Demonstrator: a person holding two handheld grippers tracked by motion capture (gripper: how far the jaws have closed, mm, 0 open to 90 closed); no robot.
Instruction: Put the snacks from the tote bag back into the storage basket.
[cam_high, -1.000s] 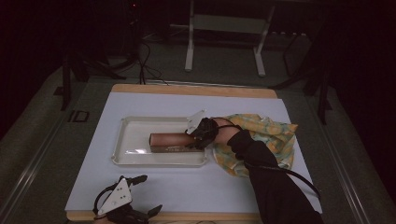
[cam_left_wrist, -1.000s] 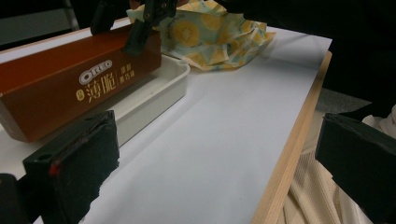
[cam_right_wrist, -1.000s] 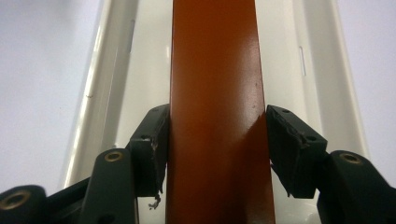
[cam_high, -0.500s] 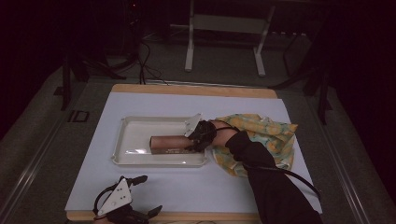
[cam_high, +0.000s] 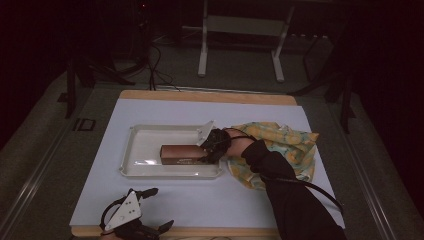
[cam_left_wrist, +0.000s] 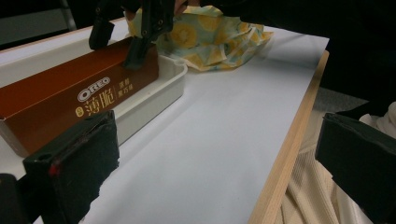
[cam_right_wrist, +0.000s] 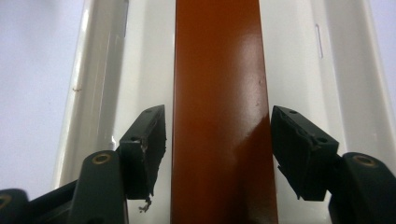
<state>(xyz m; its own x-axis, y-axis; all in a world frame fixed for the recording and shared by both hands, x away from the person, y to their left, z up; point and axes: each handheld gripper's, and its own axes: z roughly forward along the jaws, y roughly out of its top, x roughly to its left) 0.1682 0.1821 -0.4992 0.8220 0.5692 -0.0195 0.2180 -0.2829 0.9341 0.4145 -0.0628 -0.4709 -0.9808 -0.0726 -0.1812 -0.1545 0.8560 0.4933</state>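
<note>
From above, a white tray (cam_high: 131, 156) sits near the middle of the desk (cam_high: 215, 202), and a brown Oreo box (cam_high: 181, 154) lies lengthwise in its right half. The right gripper (cam_high: 206, 150) reaches in from the tray's right edge, over the box's right end, its arm lying across a yellow patterned cloth (cam_high: 292, 145) spread toward the desk's right edge. The left gripper (cam_high: 150, 210) rests at the desk's near edge, towards its left corner, well apart from the tray.

In the left gripper view its own jaws stand wide apart with nothing between them; beyond them the box (cam_left_wrist: 74, 100) lies in the tray (cam_left_wrist: 154, 95), with the right gripper (cam_left_wrist: 119, 44) at the box's far end and the cloth (cam_left_wrist: 210, 39) behind.

In the right gripper view the box (cam_right_wrist: 219, 116) runs straight up between the jaws. These have just been opening: a slim gap shows on each side, so the pads flank the box without pressing it. The tray's walls (cam_right_wrist: 100, 70) frame both sides.
</note>
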